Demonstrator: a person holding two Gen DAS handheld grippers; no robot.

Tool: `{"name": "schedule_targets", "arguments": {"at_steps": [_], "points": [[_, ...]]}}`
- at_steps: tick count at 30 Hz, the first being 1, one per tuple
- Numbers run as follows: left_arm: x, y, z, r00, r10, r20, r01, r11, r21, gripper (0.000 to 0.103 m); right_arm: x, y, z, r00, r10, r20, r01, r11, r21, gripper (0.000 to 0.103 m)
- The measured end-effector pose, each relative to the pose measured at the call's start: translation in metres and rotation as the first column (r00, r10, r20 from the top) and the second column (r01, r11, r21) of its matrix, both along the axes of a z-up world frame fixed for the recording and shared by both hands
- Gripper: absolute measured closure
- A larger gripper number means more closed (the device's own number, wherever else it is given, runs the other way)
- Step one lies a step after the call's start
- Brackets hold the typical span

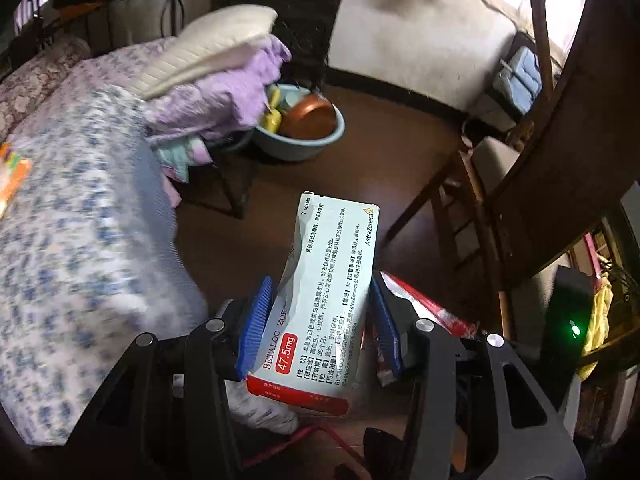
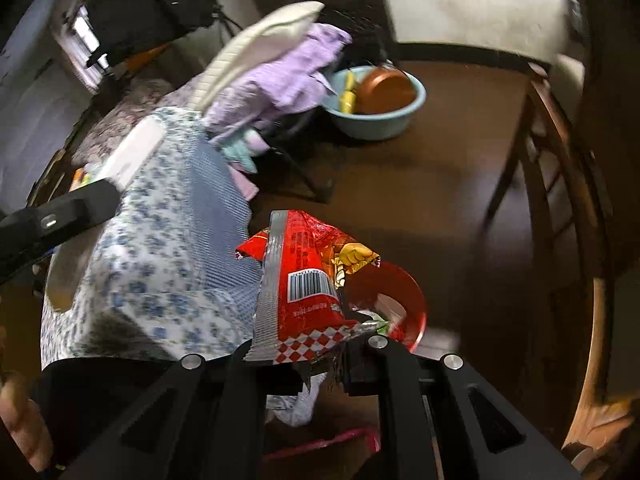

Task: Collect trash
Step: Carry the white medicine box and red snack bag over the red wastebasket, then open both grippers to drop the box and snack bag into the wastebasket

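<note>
My left gripper [image 1: 320, 320] is shut on a crumpled white medicine box [image 1: 328, 280] with a red end, held up over the brown floor beside the bed. Its blue pads [image 1: 256, 324] press both sides of the box. My right gripper [image 2: 304, 360] is shut on a red snack wrapper [image 2: 308, 284] with a barcode and silver edge; its fingertips are hidden behind the wrapper. A red round bin rim [image 2: 408, 300] shows just behind the wrapper. Part of the red wrapper [image 1: 424, 304] also shows right of the box in the left wrist view.
A bed with blue floral sheet [image 1: 80, 240] fills the left, with piled purple bedding and a white pillow [image 1: 216, 52]. A light blue basin [image 1: 304, 124] holding a brown bowl sits on the floor. Wooden chairs [image 1: 480, 208] stand at the right.
</note>
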State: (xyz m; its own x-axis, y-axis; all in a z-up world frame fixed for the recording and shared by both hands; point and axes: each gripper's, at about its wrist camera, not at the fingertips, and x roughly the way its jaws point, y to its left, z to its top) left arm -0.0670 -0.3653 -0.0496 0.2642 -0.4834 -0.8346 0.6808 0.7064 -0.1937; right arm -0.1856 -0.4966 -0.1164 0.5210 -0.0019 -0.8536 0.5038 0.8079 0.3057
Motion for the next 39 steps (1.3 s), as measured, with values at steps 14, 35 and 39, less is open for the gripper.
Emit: {"name": "schedule_targets", "arguments": {"at_steps": [14,35,39], "points": [[0.034,-0.026,-0.086,0.986,-0.006,-0.164,0.017,0.998,0.066,0.054,0.035,-0.025,-0.124,0.976,-0.034,-0.213,0.061,0.991,0.123,0.088],[0.035,-0.056,-0.171,0.939,-0.04,-0.341,0.134,0.957,0.257,0.054,-0.015,-0.033,-0.177,0.933,-0.032,-0.359,0.112,0.973,0.204,0.019],[0.025,-0.073,-0.2,0.927,-0.066,-0.368,0.196,0.924,0.328,0.054,-0.035,-0.042,-0.175,0.929,-0.069,-0.363,0.157,0.964,0.216,0.019]]}}
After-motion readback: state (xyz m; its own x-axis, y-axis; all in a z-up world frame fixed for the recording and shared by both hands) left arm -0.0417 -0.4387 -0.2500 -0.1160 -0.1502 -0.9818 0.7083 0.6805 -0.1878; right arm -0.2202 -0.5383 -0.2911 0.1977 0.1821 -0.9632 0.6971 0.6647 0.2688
